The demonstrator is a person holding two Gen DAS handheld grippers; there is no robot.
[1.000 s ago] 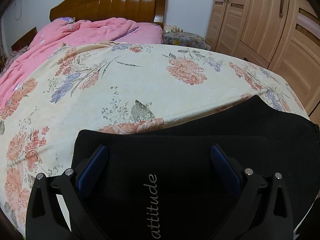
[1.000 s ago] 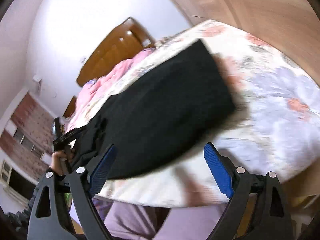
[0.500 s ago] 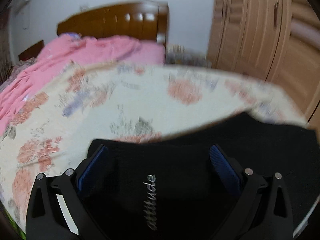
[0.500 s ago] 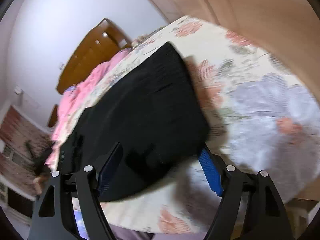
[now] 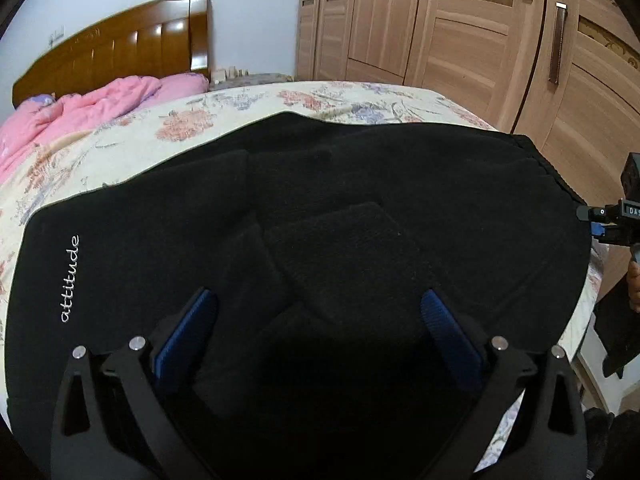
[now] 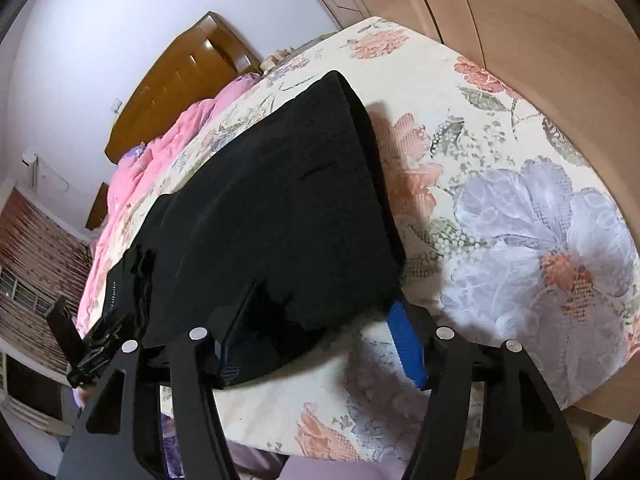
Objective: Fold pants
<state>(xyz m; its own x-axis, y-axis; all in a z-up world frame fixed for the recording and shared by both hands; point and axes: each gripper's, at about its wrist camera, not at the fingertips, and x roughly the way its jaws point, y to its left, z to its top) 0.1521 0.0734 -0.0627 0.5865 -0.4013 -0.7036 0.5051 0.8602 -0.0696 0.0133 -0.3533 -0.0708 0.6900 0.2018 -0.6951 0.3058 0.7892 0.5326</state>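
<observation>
We worked on a bed with a cream floral bedsheet (image 5: 224,120) beside wooden wardrobe doors (image 5: 460,28). The black knit pants (image 5: 320,208) lay spread on it. Our left hand-held gripper (image 5: 318,320) hovered released above them; our right hand-held gripper (image 6: 320,320) stood spread around their near edge, unclenched.

A home bedroom: wooden headboard (image 5: 120,44), pink quilt (image 5: 80,104), floral bedsheet (image 6: 500,168), wardrobe (image 5: 460,32).

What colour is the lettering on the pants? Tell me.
White, on black pants; the "attitude" lettering shows best in the left wrist view.
</observation>
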